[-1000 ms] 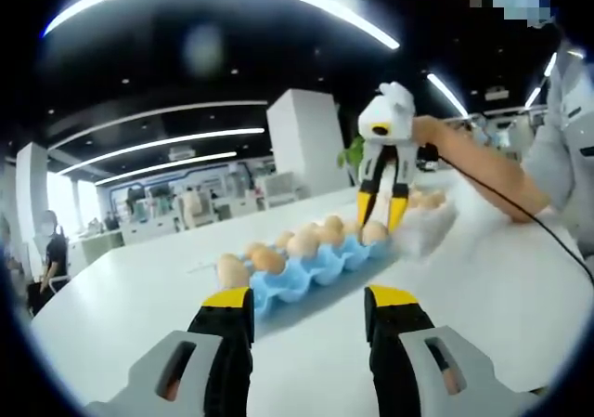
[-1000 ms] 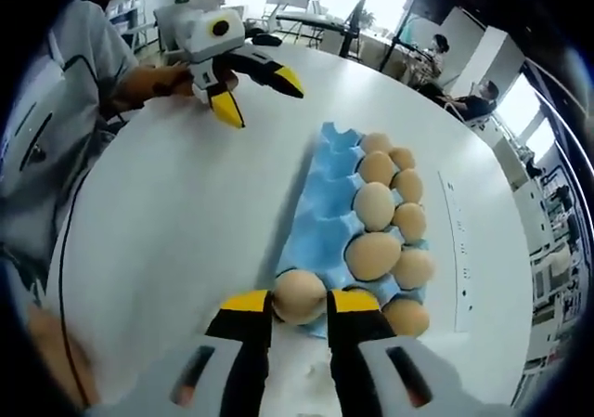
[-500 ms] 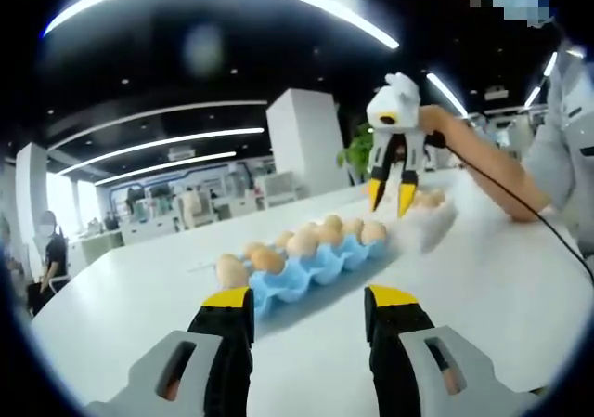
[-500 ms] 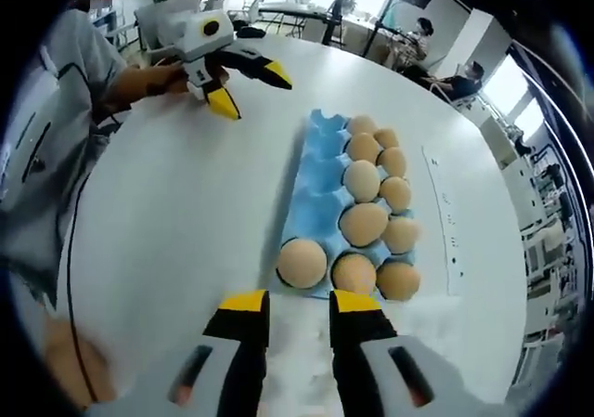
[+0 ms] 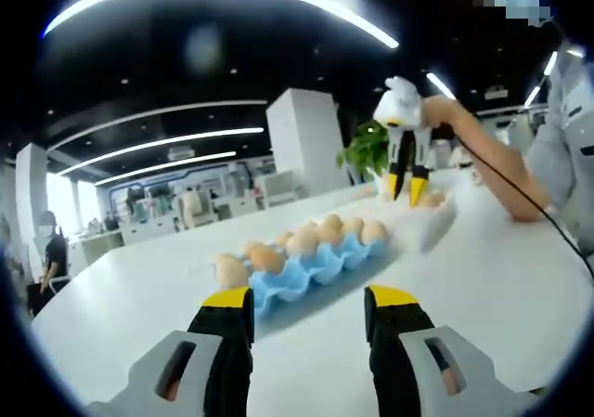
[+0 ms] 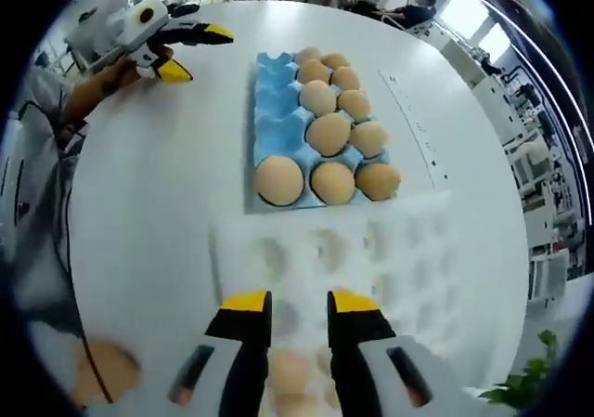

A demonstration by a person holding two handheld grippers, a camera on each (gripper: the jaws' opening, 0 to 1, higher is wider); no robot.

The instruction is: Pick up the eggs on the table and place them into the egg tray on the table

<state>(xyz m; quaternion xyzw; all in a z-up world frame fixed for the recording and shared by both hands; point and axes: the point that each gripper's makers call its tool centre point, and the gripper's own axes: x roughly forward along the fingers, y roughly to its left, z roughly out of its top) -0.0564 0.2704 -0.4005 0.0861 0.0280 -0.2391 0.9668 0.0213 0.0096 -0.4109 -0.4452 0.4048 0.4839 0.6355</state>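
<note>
The blue egg tray (image 6: 278, 101) sits on the white table (image 6: 148, 203) with many eggs (image 6: 278, 180) in it. The right gripper (image 6: 299, 310) is open and holds nothing, above a clear plastic tray (image 6: 371, 259). The left gripper (image 5: 306, 310) is open too, low over the table.

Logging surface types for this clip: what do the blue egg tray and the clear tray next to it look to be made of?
The blue egg tray looks like moulded paper pulp: matte, no glare, soft rounded cups. It could be foam; the picture leaves that open. The clear tray looks like thin moulded plastic: the white table shows through its cups, with a faint milky sheen.
</note>
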